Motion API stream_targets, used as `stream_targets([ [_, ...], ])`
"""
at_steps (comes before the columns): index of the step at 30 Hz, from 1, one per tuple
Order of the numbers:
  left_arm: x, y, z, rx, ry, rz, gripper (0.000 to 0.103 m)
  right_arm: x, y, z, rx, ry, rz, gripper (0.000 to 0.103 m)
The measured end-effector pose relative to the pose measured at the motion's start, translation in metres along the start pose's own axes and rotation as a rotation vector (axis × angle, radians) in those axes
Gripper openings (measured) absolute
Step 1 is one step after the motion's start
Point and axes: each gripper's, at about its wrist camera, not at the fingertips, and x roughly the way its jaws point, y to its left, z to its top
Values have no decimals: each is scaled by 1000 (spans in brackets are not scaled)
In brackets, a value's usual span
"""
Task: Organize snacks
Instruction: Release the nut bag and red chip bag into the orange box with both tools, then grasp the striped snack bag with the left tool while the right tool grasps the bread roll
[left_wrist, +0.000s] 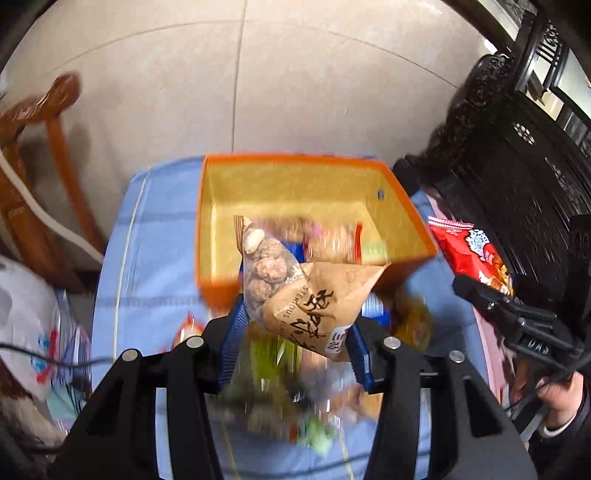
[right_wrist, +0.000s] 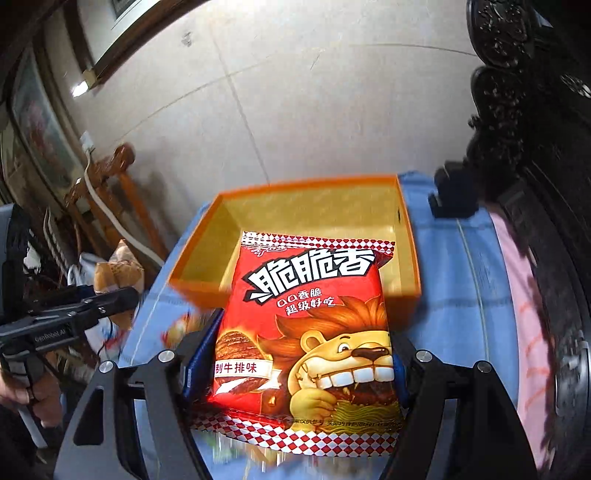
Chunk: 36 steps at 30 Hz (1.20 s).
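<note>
An orange box (left_wrist: 410, 221) with a yellow inside stands on the blue cloth; it also shows in the right wrist view (right_wrist: 410, 236). Several snack packs lie blurred inside it. My left gripper (left_wrist: 291, 343) is shut on a brown paper bag of nuts (left_wrist: 317, 299), held above the box's near edge. My right gripper (right_wrist: 299, 365) is shut on a red lion snack bag (right_wrist: 306, 332), held just before the box. The red bag (left_wrist: 476, 251) shows at the right in the left wrist view, the brown bag (right_wrist: 118, 273) at the left in the right wrist view.
Loose snacks (left_wrist: 317, 439) lie blurred on the blue cloth (left_wrist: 147, 266) under the left gripper. A wooden chair (left_wrist: 40, 155) stands at the left, dark carved furniture (left_wrist: 524, 177) at the right. A white plastic bag (left_wrist: 22, 310) sits at the left edge.
</note>
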Motion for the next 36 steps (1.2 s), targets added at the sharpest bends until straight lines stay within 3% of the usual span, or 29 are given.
stream_targets([
  [4, 43, -6, 46, -16, 24, -20, 49, 37, -6, 32, 14, 5, -18, 75],
  [8, 96, 1, 66, -65, 96, -24, 54, 74, -18, 52, 26, 19, -60, 77],
  [10, 115, 8, 69, -115, 117, 2, 81, 93, -25, 57, 37, 48, -76, 82],
  [12, 122, 18, 67, -170, 122, 10, 93, 101, -30, 56, 60, 68, -100, 88],
  [16, 119, 32, 57, -186, 141, 19, 93, 97, -33, 44, 71, 73, -88, 90],
  [24, 80, 53, 5, -136, 141, 84, 94, 64, -27, -1, 88, 90, -75, 95],
  [36, 56, 71, -112, -121, 274, 94, 94, 17, -11, -105, 111, 201, -70, 98],
])
